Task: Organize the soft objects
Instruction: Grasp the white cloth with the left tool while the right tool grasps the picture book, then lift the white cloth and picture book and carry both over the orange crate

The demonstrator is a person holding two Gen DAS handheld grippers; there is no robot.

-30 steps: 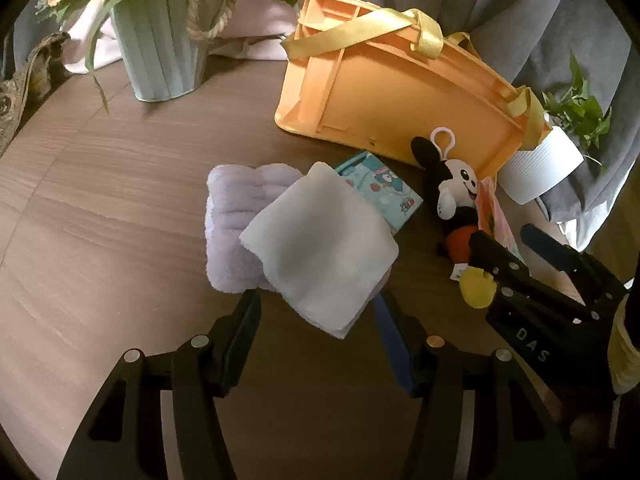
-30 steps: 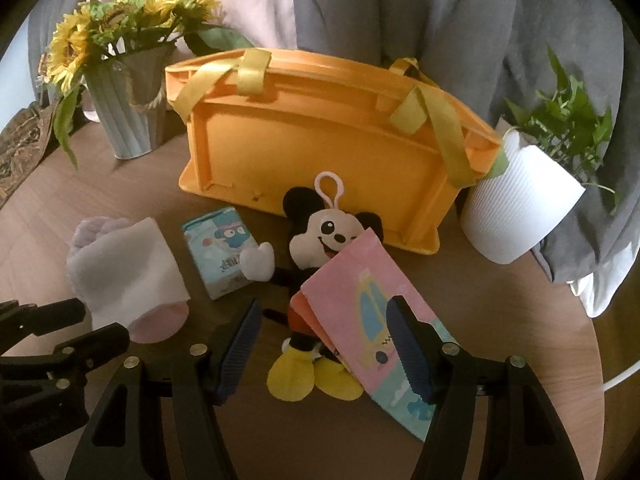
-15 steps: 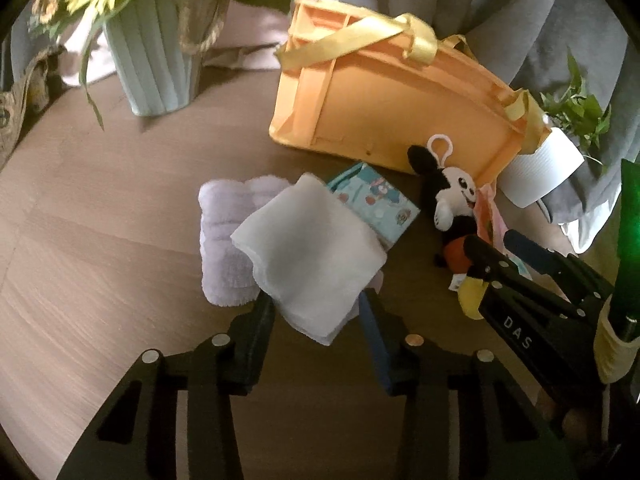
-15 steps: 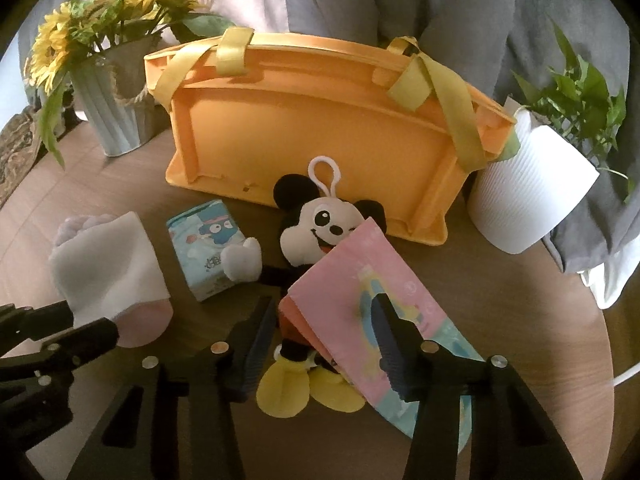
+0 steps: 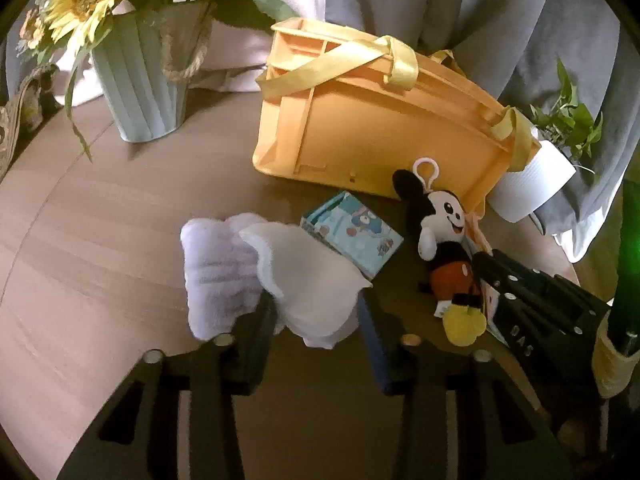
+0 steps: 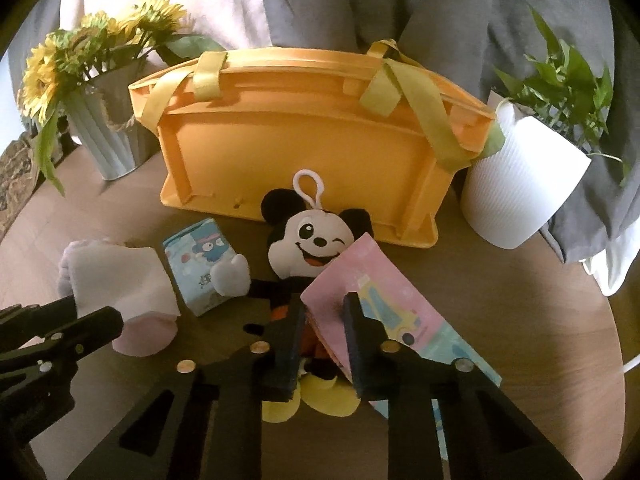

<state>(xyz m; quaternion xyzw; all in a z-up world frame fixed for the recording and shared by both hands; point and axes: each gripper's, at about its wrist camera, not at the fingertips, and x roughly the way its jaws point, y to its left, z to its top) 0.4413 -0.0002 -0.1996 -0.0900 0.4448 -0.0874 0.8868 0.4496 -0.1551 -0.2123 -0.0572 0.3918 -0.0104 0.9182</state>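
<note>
A white cloth (image 5: pixel 308 280) lies rumpled over a lavender towel (image 5: pixel 216 264), with a pink piece (image 6: pixel 144 332) under it. My left gripper (image 5: pixel 314 320) is closing, and its pads pinch the cloth's near edge. In the right wrist view the left gripper (image 6: pixel 98 310) comes in from the left. A mouse plush (image 6: pixel 312 236) lies on its back before the orange bag (image 6: pixel 304 148). A pink cloth book (image 6: pixel 384 292) leans over the plush. My right gripper (image 6: pixel 324 332) is closing, pressing on the book's near corner against the plush's red shorts. The left wrist view shows the right gripper (image 5: pixel 486 264) beside the plush (image 5: pixel 444 232).
A blue tissue pack (image 5: pixel 352 236) lies between cloth and plush. Behind on the wooden table (image 5: pixel 100 240) stand a ribbed vase of sunflowers (image 5: pixel 140 92) and a white pot with a green plant (image 6: pixel 524 192). Grey and white fabric hangs behind the table.
Both grippers have narrowed from wide open. The left one has bunched the flat white cloth between its pads. The right one has closed onto the pink book's corner.
</note>
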